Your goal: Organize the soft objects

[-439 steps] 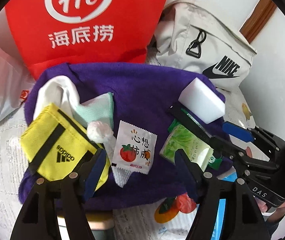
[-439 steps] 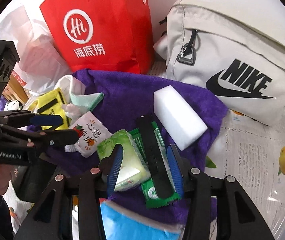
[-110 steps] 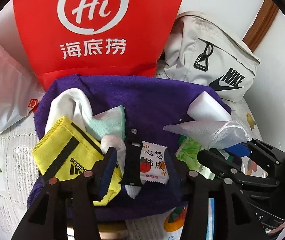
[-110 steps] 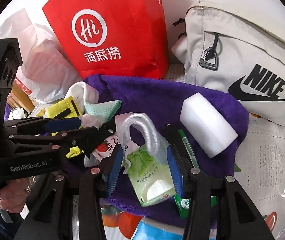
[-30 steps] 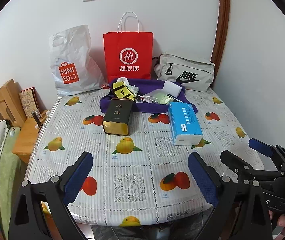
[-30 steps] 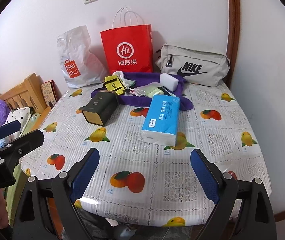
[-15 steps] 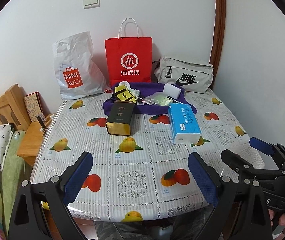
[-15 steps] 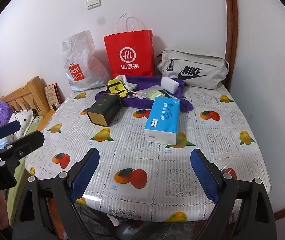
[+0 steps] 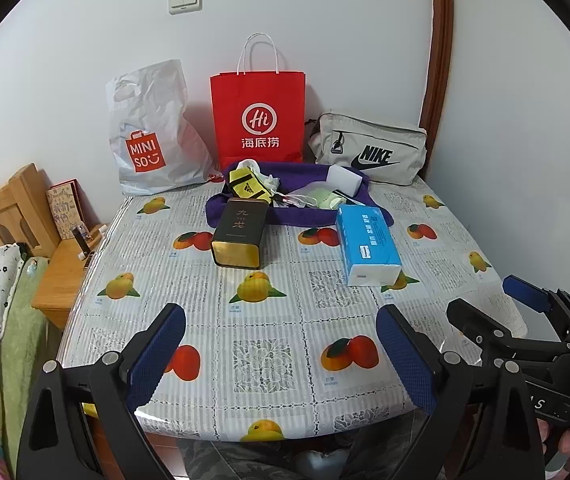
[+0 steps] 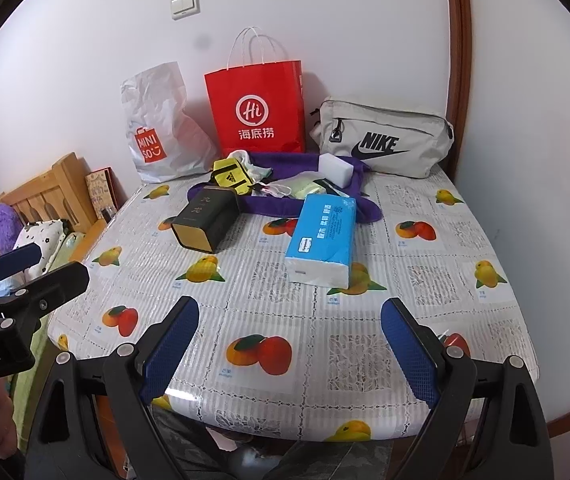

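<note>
Hovering wide-fingered and empty at the near desk (image 9: 285,320) edge, left gripper (image 9: 281,356) and right gripper (image 10: 289,352) must next reach far ahead to the purple cloth (image 9: 309,216) piled with soft items.

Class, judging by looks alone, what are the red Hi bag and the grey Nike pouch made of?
Red Hi bag: likely matte paper, with stiff flat sides, sharp creases and thin cord handles. Grey Nike pouch: seemingly woven fabric, slumped, with a zip.

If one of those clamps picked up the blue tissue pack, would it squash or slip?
The tissue pack looks like soft plastic wrap, so it would probably dent under the fingers. The glossy film may be a little slippery. It seems light for its bulk, and lying flat on the table it should slide, not tip.
</note>
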`<action>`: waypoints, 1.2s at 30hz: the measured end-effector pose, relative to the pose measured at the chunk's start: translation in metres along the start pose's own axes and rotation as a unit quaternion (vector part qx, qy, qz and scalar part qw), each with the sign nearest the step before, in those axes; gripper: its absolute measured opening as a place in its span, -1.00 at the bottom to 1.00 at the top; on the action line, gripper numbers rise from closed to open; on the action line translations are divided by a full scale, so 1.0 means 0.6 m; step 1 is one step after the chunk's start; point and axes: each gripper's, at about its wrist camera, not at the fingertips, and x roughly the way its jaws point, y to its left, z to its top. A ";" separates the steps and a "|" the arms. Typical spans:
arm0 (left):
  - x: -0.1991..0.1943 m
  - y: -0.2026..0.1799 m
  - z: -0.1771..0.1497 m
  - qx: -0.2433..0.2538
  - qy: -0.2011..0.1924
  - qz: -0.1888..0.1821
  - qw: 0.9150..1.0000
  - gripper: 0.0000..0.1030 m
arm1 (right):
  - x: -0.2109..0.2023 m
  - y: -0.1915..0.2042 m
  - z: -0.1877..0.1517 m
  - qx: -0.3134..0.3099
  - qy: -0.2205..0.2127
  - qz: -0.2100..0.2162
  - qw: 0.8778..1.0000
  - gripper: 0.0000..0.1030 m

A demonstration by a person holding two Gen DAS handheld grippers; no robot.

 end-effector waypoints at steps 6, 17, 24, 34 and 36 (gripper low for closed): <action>0.001 0.000 -0.001 0.001 0.004 -0.001 1.000 0.88 | -0.003 -0.002 -0.002 0.000 -0.001 -0.002 1.000 0.78; 0.000 -0.001 -0.004 0.002 0.002 0.000 1.000 0.88 | -0.005 -0.005 -0.001 0.001 -0.002 -0.001 1.000 0.78; 0.001 0.000 -0.004 0.000 0.004 0.002 1.000 0.88 | -0.004 -0.003 -0.002 -0.004 -0.002 -0.001 1.000 0.78; -0.002 0.005 -0.007 -0.002 0.003 0.003 1.000 0.88 | -0.005 0.001 -0.004 -0.004 -0.002 -0.001 1.000 0.78; -0.002 0.005 -0.006 -0.001 0.003 0.004 1.000 0.88 | -0.005 0.002 -0.003 -0.004 -0.003 0.001 1.000 0.78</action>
